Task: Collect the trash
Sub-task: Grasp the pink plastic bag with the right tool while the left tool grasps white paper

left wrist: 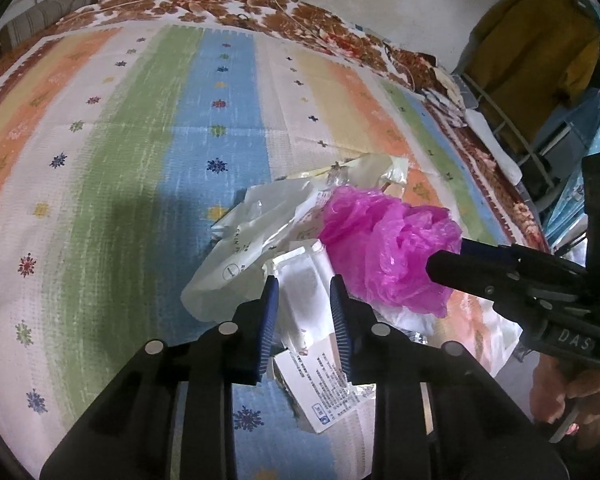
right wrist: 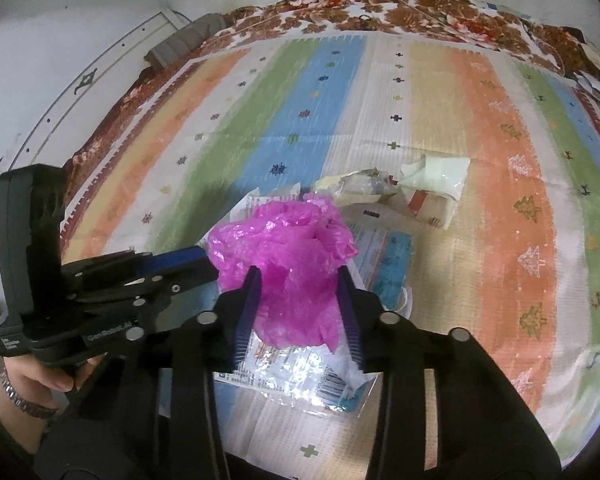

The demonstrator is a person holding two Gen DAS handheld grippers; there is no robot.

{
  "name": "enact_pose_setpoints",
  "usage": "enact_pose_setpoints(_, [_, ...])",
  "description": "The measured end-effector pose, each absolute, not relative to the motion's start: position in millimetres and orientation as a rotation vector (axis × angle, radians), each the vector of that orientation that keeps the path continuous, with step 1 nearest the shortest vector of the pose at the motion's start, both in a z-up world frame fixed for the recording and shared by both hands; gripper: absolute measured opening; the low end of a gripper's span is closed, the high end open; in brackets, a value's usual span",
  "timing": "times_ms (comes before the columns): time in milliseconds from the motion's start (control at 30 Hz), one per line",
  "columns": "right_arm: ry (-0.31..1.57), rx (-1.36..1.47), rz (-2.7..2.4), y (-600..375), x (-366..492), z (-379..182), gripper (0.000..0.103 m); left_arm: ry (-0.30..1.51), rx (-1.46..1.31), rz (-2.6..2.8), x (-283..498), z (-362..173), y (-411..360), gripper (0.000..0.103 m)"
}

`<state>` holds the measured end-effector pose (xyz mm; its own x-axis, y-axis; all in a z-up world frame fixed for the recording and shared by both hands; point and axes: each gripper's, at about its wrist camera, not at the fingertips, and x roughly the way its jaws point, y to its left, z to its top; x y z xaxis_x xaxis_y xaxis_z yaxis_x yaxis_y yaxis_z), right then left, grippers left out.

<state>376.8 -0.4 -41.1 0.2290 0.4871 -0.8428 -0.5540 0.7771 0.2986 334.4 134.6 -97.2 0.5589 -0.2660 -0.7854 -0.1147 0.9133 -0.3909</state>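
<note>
A heap of trash lies on the striped bedspread [left wrist: 120,168]. A crumpled pink plastic bag [right wrist: 296,256] sits on top, and my right gripper [right wrist: 299,280] is shut on it, both pads pressed into its sides. In the left wrist view the right gripper [left wrist: 440,268] reaches in from the right, its tips sunk in the pink bag [left wrist: 384,248]. My left gripper [left wrist: 305,300] is shut on a clear plastic wrapper [left wrist: 304,292] that fills the gap between its blue pads. Around it lie a white plastic bag [left wrist: 240,248] and a printed leaflet [left wrist: 328,392].
More litter lies beyond: a cream packet [right wrist: 432,184], a blue printed packet [right wrist: 388,268] and shiny foil [right wrist: 300,376]. A floral blanket [right wrist: 380,4] lines the far edge. A yellow garment [left wrist: 536,52] hangs on a rack at the right. A person's hand [right wrist: 40,380] holds the left gripper.
</note>
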Motion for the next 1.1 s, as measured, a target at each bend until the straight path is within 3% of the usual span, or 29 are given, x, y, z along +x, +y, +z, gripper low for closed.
enact_pose_setpoints(200, [1.139, -0.094, 0.7, -1.1, 375.7, -45.9, 0.014, 1.012, -0.394, -0.072, 338.7, -105.9, 130.9, 0.026])
enact_pose_setpoints(300, [1.139, -0.106, 0.7, -0.8, 374.6, -47.1, 0.01, 1.011, -0.371, -0.07, 338.6, -106.4, 129.4, 0.015])
enact_pose_setpoints(367, [1.136, -0.111, 0.699, -1.2, 374.1, -46.6, 0.009, 1.011, -0.364, -0.064, 338.6, -106.5, 129.1, 0.006])
enact_pose_setpoints(467, [1.13, -0.12, 0.695, -2.1, 373.1, -44.5, 0.007, 1.004, -0.36, -0.061, 337.7, -104.3, 129.0, 0.003])
enact_pose_setpoints(1100, [1.097, -0.093, 0.695, -29.9, 349.4, -10.4, 0.005, 0.924, -0.405, -0.042, 309.7, -53.3, 126.1, 0.001])
